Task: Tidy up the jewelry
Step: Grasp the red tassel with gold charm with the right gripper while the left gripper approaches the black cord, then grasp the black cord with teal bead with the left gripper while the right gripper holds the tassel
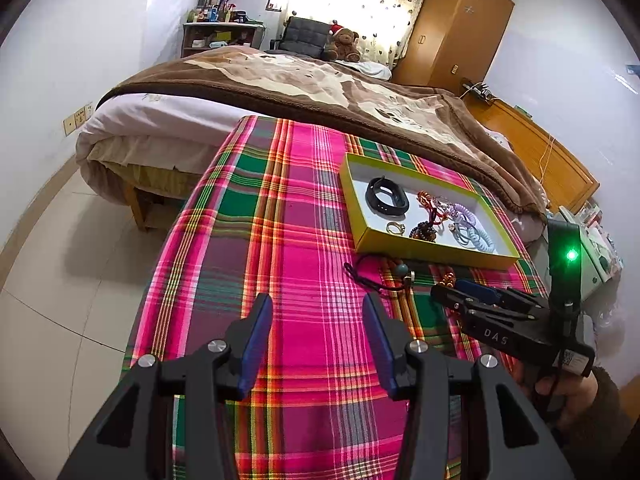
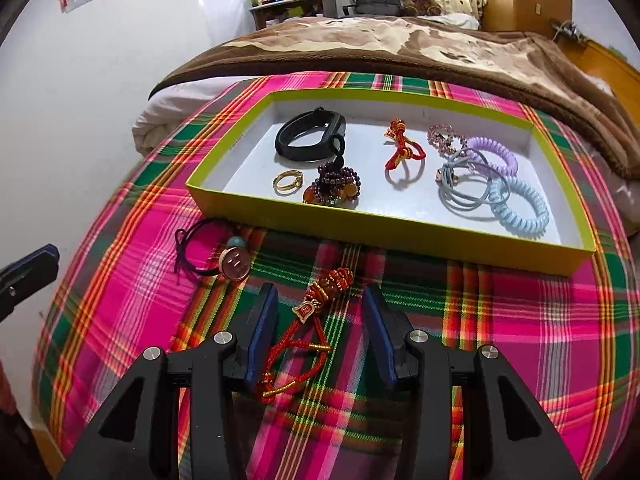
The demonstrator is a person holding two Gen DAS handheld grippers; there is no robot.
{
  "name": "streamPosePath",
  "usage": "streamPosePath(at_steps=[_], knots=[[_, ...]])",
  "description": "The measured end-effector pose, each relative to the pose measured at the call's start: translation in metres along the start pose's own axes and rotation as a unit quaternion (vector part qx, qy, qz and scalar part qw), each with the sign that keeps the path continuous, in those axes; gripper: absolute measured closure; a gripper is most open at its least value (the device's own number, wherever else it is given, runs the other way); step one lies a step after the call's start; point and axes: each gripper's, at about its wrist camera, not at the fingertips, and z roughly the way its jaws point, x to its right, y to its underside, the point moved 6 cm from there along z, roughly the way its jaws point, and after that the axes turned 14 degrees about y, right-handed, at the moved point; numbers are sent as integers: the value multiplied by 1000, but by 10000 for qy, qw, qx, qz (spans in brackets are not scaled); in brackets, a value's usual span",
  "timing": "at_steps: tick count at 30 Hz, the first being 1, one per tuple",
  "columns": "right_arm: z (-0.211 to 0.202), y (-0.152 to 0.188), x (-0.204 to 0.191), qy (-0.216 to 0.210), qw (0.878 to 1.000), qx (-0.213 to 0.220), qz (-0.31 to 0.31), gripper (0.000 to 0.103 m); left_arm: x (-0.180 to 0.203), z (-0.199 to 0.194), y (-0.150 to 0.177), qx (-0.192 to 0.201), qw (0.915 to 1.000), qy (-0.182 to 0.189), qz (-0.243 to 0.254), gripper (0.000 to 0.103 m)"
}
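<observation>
Down at the bottom of the left wrist view, the left gripper (image 1: 318, 320) hung with its blue-padded jaws spread wide and nothing between them, over bare plaid tablecloth (image 1: 280, 240). Right of centre sat the yellow-green tray (image 1: 432, 250), holding a black fitness band (image 1: 387, 197), a gold ring (image 1: 395, 227) and a cluster of coiled hair ties (image 1: 474, 232) toward its right end. Just below the tray's near wall a black cord hair tie (image 1: 380, 276) with a bead lay on the cloth. At the lower right the right gripper (image 1: 480, 300) reached in, held by a hand (image 1: 568, 392), with a green light glowing above it. In the right wrist view, the right gripper (image 2: 318, 312) filled the bottom centre, its jaws likewise apart, and a red cord charm (image 2: 316, 320) lay on the cloth between the fingers, though I could not tell whether either pad touched it. Left of it, the black cord hair tie (image 2: 216, 252) rested near a round pink button. The tray (image 2: 360, 220) spanned the middle of the frame, with a beaded bracelet (image 2: 334, 186) beside the ring (image 2: 287, 181), a red cord bracelet (image 2: 402, 152) at centre, and the purple and blue coils (image 2: 516, 204) at right.
</observation>
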Motion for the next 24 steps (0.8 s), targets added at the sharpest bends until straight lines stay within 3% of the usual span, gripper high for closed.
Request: streamPosePath(at_steps=[3, 6, 10, 24], knots=[[-1, 2, 0, 111, 9999, 79, -27, 60, 0, 3, 1, -36, 10000, 24, 16, 55], [-2, 5, 1, 428, 9987, 188, -182, 77, 1, 9, 2, -94, 9999, 52, 25, 55], [-3, 7, 12, 409, 9990, 183, -30, 93, 9, 17, 3, -179, 9998, 99, 72, 55], [-24, 13, 59, 297, 9978, 320, 508, 94, 51, 61, -2, -563, 9964, 418, 473, 54]])
